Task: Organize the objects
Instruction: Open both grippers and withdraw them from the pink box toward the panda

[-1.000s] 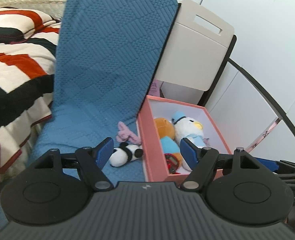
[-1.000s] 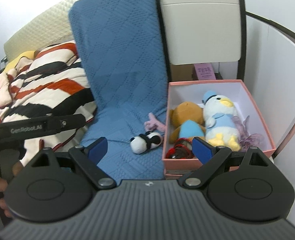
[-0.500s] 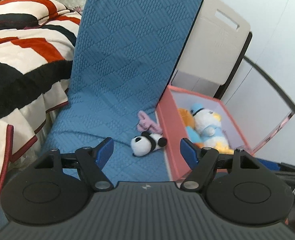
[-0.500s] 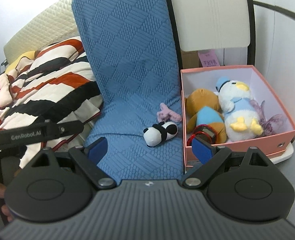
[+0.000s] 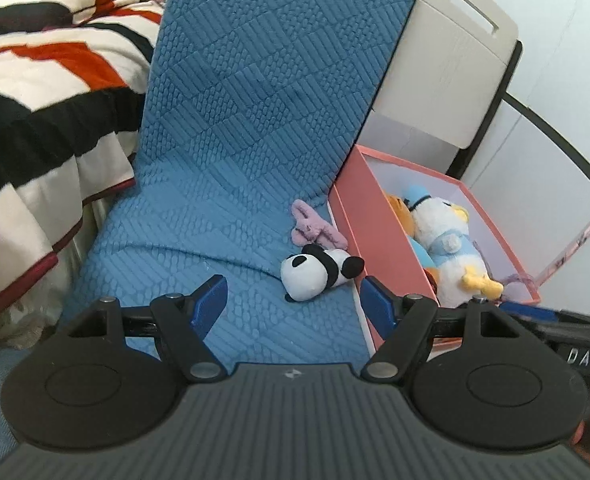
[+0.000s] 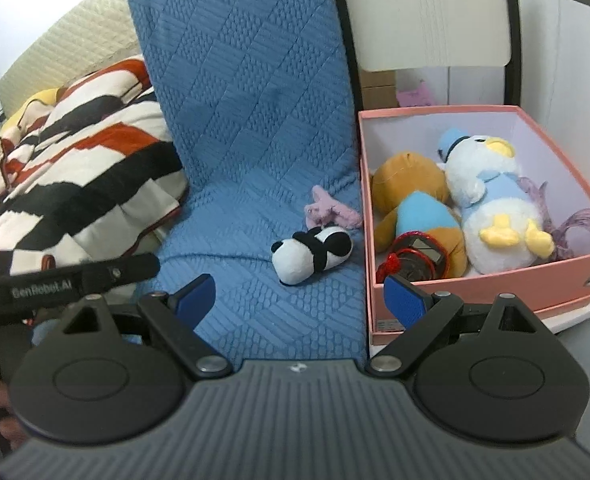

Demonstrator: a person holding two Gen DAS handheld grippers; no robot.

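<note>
A small black-and-white panda plush lies on the blue quilted mat, beside a pink fuzzy toy. To their right stands a pink box holding a white duck plush, an orange-and-blue plush and a red round item. My left gripper is open and empty, just short of the panda. My right gripper is open and empty, a little before the panda.
A striped red, black and white blanket lies at the left. A beige folded chair back stands behind the box. The other gripper's body shows at the left of the right wrist view.
Both views have shifted left and moved closer to the mat; the panda now sits nearer the middle between each pair of fingers. Both grippers stay open.
</note>
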